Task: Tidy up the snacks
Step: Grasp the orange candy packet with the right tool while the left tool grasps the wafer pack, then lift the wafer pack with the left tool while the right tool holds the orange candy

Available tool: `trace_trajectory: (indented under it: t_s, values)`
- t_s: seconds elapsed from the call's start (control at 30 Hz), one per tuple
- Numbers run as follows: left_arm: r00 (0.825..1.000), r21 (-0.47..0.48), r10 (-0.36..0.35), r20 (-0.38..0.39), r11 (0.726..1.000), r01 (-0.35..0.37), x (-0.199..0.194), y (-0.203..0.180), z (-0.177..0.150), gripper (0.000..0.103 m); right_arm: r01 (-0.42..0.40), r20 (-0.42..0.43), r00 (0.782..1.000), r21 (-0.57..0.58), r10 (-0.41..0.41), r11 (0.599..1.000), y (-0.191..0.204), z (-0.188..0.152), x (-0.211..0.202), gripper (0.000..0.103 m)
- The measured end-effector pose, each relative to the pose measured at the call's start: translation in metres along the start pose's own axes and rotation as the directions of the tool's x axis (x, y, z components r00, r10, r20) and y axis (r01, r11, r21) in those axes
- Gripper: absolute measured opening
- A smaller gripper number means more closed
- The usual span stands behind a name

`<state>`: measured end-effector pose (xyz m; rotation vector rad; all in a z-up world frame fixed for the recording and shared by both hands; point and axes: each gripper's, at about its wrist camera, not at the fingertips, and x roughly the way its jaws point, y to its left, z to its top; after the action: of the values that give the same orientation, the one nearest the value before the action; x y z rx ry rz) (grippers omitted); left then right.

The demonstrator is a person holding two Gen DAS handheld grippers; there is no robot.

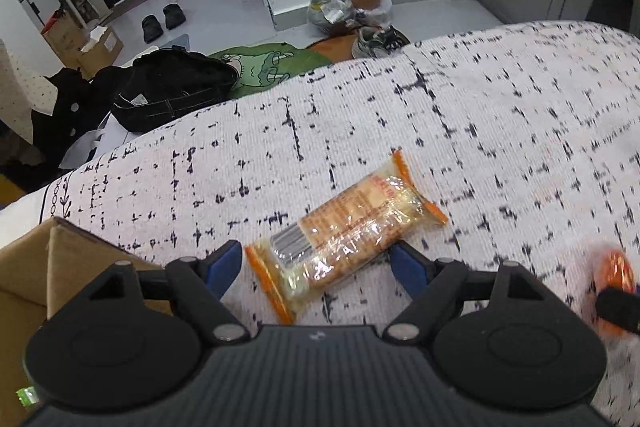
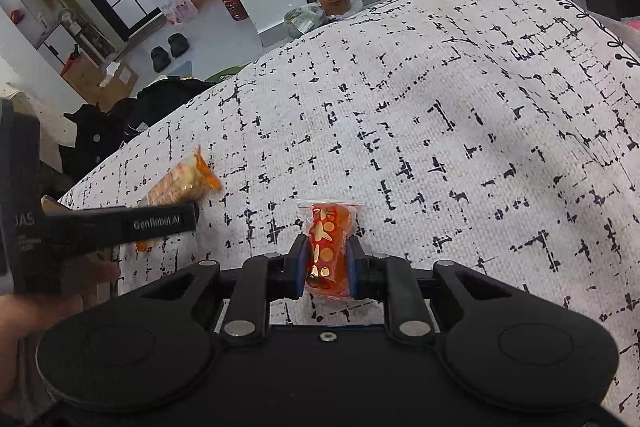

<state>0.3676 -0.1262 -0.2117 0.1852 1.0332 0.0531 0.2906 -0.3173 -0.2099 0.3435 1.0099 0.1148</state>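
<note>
Progress partial: your right gripper (image 2: 326,267) pinched the red foil-wrapped snack (image 2: 329,247); your left gripper (image 1: 318,263), spread, straddled the clear orange-edged cracker pack (image 1: 348,227), ungrasped.

Bare cloth (image 1: 500,115) beyond cracker pack (image 1: 344,227); cardboard box (image 1: 36,267) blocks left.

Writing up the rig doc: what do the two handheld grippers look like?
Both match: left gripper and right gripper have matte black bodies with a ribbed top plate, two round black discs either side, black linkage arms with silver pivot pins, and blue pads on the fingers. In the right wrist view the left gripper's side carries white "GenRobot.AI" lettering. No cables or sleeves are visible.
</note>
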Motion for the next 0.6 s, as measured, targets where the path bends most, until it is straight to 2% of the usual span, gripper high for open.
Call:
trace_trajectory:
  t_s: [0.2,0.3,0.47,0.6]
  values:
    - [0.999,-0.083,-0.045,0.006,0.996,0.046,0.006,0.009,0.003,0.079,0.003,-0.003,1.0,0.003,-0.003,1.0,-0.001,-0.001,0.0,0.02]
    - [0.995,-0.139,-0.096,0.012,0.986,0.097,0.007,0.015,0.002,0.068,0.004,-0.004,1.0,0.006,-0.004,1.0,0.0,-0.001,0.001,0.02]
    - [0.983,-0.147,-0.181,0.008,0.973,0.18,0.001,0.012,0.002,0.043,0.004,-0.004,1.0,0.006,-0.004,1.0,0.0,-0.002,0.0,0.02]
    - [0.98,-0.142,-0.201,0.011,0.969,0.2,-0.003,0.007,-0.002,0.039,0.009,-0.002,1.0,0.01,-0.009,1.0,-0.001,-0.003,-0.001,0.02]
